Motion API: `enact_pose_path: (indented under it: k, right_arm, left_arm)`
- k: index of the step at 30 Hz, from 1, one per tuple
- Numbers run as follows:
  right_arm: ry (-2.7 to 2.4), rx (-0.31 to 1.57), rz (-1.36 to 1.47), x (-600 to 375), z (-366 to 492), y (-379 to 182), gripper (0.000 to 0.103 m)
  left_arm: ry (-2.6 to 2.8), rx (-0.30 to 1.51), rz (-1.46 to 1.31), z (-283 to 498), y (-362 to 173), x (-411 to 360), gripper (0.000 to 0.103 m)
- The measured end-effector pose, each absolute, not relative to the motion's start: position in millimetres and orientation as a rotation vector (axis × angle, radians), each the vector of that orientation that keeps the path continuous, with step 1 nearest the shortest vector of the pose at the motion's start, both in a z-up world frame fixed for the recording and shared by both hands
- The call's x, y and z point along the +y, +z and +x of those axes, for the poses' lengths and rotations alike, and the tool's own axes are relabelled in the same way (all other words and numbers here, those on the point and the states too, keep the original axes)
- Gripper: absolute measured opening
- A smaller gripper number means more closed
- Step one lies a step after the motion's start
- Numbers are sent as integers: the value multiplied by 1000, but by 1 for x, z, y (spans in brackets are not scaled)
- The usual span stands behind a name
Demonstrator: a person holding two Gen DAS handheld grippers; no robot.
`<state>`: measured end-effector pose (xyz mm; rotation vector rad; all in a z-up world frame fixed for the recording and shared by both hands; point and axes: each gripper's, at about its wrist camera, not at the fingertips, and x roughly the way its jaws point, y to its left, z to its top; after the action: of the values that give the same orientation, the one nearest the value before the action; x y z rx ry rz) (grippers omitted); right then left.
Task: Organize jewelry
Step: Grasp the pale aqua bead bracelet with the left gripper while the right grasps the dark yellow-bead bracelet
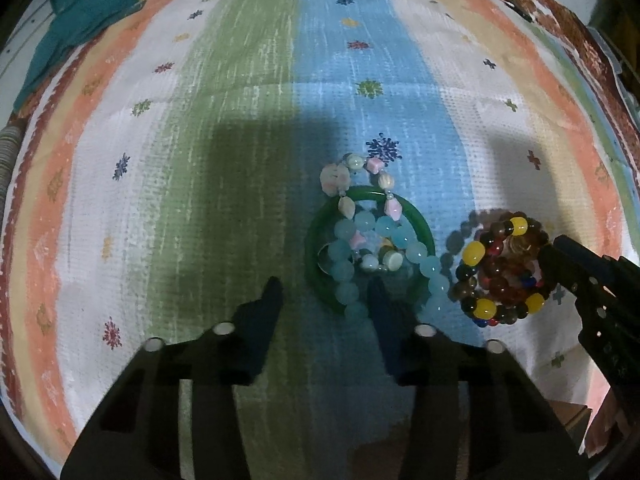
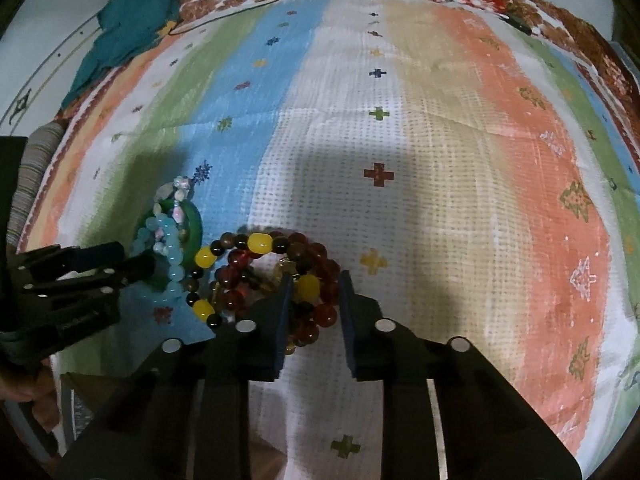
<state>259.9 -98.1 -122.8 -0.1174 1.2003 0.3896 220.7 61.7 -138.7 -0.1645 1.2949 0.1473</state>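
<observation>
Jewelry unsorted at frame bottom: left gripper (image 1: 324, 292) straddles the green bangle (image 1: 320, 224), contact unclear; right gripper (image 2: 314, 284) clamps the dark bead bracelets (image 2: 256, 268) on striped cloth (image 2: 440, 160)

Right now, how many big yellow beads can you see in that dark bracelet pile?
4. In the left view: one at the top, one at the left, two along the bottom. More may be hidden underneath.
</observation>
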Motion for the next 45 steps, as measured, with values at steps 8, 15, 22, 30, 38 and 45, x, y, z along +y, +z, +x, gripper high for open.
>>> enact_pose_path:
  k: [8,15,22,30,38,45]
  right_arm:
    - [387,1197,-121,-98,260,-122,13]
    - [375,1180,-125,-101,258,-117,12]
    - [362,1157,-145,-101,254,-109,12]
    - [369,1108,-147,-102,247,-88,12]
    - [364,1087,-142,-104,240,-77,12]
    - [377,1017,-156,-100,227,-57,12]
  left_arm:
    - [138,1289,-179,222,-134,63,14]
    - [137,1271,-187,220,-123,60,11]
    - [143,1235,-136,218,-112,53,11]
    - [146,1173,-84,213,-94,46,11]
    - [139,1140,-39,206,-80,37,11]
    - [161,1100,-15,201,-69,33,11]
